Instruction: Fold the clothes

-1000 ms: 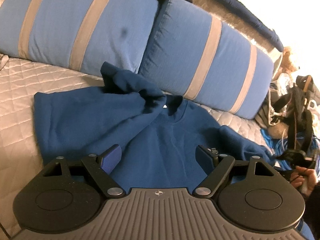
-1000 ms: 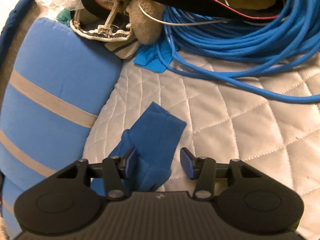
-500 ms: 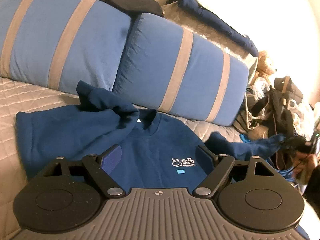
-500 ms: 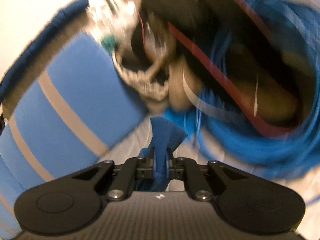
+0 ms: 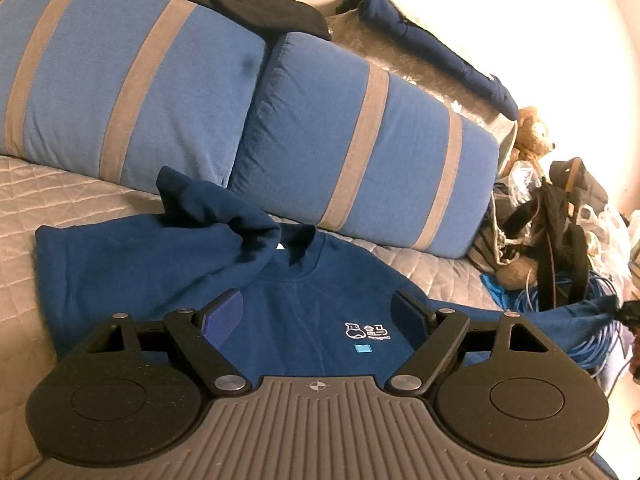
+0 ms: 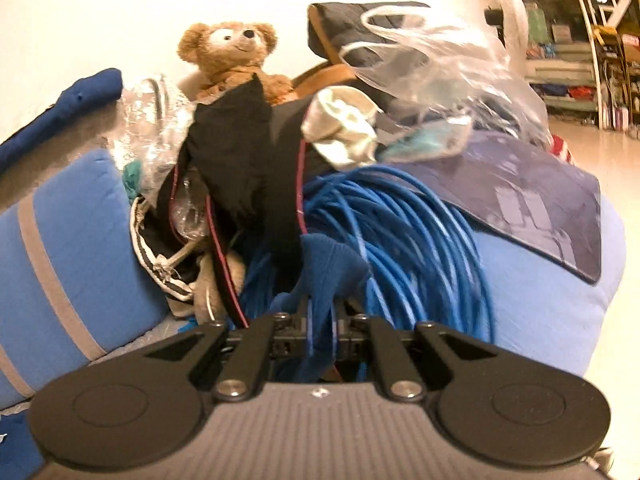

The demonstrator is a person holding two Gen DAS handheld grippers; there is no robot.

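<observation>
Black linkage claw [image 5: 318,314], blue pads [image 5: 224,314], ribbed grey body, silver screws

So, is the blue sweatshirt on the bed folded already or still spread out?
Mostly spread. The sweatshirt lies front up with its logo showing; one sleeve is bunched over the collar, the other sleeve is pinched in the right gripper.

striped cushions [image 5: 360,152], teddy bear [image 6: 232,56], blue cable [image 6: 408,240]

The left hand-held gripper [image 5: 318,314] is held with its jaws spread wide, nothing between them. The right hand-held gripper [image 6: 322,326] is clamped on a fold of blue cloth, low in the frame.
</observation>
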